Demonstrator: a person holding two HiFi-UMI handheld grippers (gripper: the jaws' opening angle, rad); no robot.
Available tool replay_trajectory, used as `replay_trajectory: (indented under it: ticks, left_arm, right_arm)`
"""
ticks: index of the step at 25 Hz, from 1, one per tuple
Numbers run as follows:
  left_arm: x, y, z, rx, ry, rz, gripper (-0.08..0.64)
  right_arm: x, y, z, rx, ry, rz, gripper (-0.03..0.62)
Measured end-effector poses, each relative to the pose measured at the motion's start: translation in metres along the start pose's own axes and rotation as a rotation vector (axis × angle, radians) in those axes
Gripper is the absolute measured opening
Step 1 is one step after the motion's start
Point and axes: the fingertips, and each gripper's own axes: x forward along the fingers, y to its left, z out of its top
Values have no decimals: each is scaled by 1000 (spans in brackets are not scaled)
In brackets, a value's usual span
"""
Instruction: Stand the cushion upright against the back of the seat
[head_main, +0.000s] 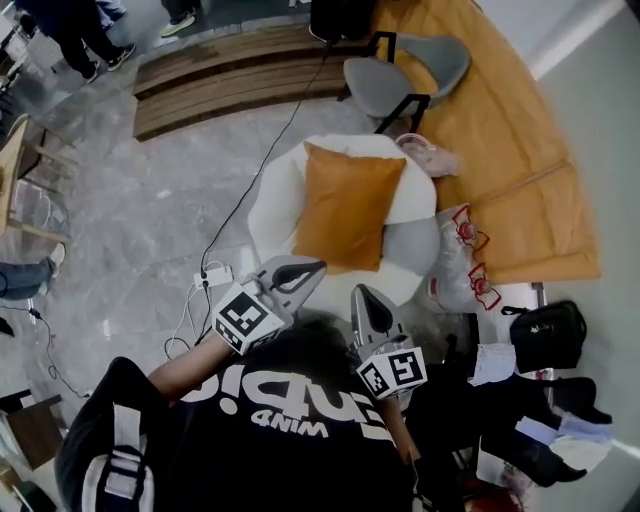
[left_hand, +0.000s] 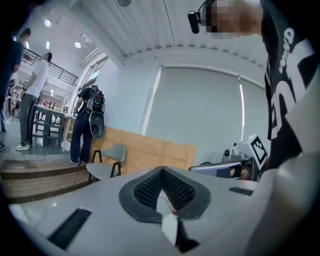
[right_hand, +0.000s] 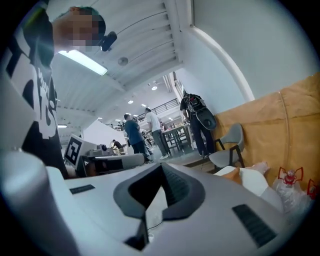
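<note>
Black T-shirt cloth with white lettering (head_main: 300, 410) filled the bottom of the head view. Just above it the grey left gripper (head_main: 318, 265) and the grey right gripper (head_main: 359, 291) were held near the person's chest. Each had its jaws pressed together with nothing between them.

Beyond their tips, well apart from both, the square orange fabric cushion (head_main: 345, 205) rested on the rounded white upholstered seat (head_main: 272, 190), untouched. Its broad face was turned up to the camera, so it looked reclined against the seat rather than fully upright. By that reading, the task seemed close to done or done, though the steep downward angle left this unsure.

Nothing lay between the grippers and the cushion. A clear plastic bag with red print (head_main: 462, 262) leaned at the seat's right, a white power strip (head_main: 214, 277) with its cable lay on the floor to the left, and a grey chair with black legs (head_main: 400, 75) stood behind.
</note>
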Motion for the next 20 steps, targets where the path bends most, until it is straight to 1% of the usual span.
replay_trajectory:
  ticks: [3, 7, 14, 20]
  left_arm:
    - [-4, -2, 3, 13, -5, 1, 8]
    - [-6, -2, 8, 40, -6, 5, 6]
    - [-7, -5, 9, 76, 5, 0, 8]
    - [-2, -3, 10, 77, 5, -4, 8]
  right_arm:
    - [-1, 12, 2, -45, 1, 27, 20]
    - [-3, 17, 6, -35, -13, 44, 20]
    - [-4, 11, 12, -44, -30, 26, 20]
    - [1, 3, 16, -53, -33, 23, 20]
